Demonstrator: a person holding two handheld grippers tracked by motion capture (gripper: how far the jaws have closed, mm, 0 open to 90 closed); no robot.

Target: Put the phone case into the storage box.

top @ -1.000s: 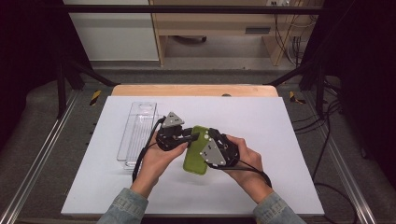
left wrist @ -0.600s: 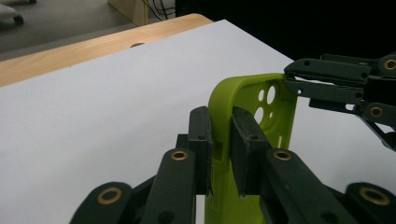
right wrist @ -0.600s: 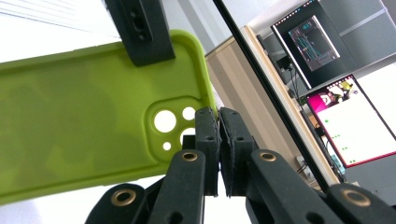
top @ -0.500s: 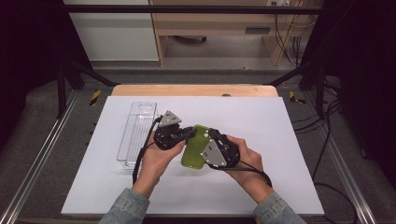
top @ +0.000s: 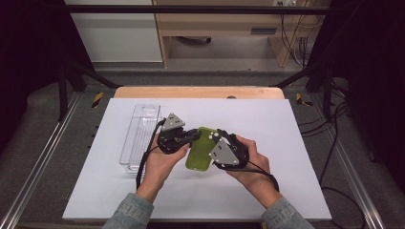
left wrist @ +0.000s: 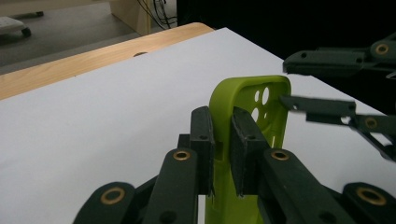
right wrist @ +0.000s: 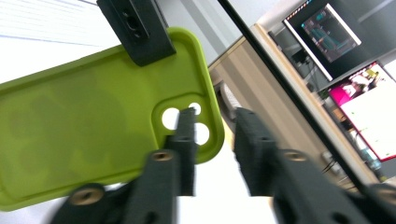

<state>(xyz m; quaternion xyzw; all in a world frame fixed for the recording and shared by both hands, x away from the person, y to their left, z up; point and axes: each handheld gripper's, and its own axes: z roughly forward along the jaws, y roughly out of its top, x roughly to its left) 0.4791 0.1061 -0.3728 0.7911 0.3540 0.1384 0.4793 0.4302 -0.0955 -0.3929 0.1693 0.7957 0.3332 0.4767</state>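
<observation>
A white tabletop point(top: 296, 143) sits on a wooden edge point(top: 198, 92); grey floor point(top: 43, 114) surrounds it; a pale wooden bench point(top: 229, 24) stands behind; cables point(top: 334, 143) trail at right.

The phone case point(top: 200, 149) is lime green, plain, with no pattern. Both tools, left point(top: 191, 136) and right point(top: 220, 139), are black with grey three-cornered plates, over a white tabletop point(top: 286, 124) edged in pale wood at 12 o'clock. The tray point(top: 138, 136) is clear, the sleeves point(top: 129, 212) blue denim.

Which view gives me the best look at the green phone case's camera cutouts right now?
The right gripper view: the green phone case faces it broadside, cutouts plain beside the right hand-held gripper. The left gripper view shows the case edge-on, clamped by the left hand-held gripper. The high view shows it small.
</observation>
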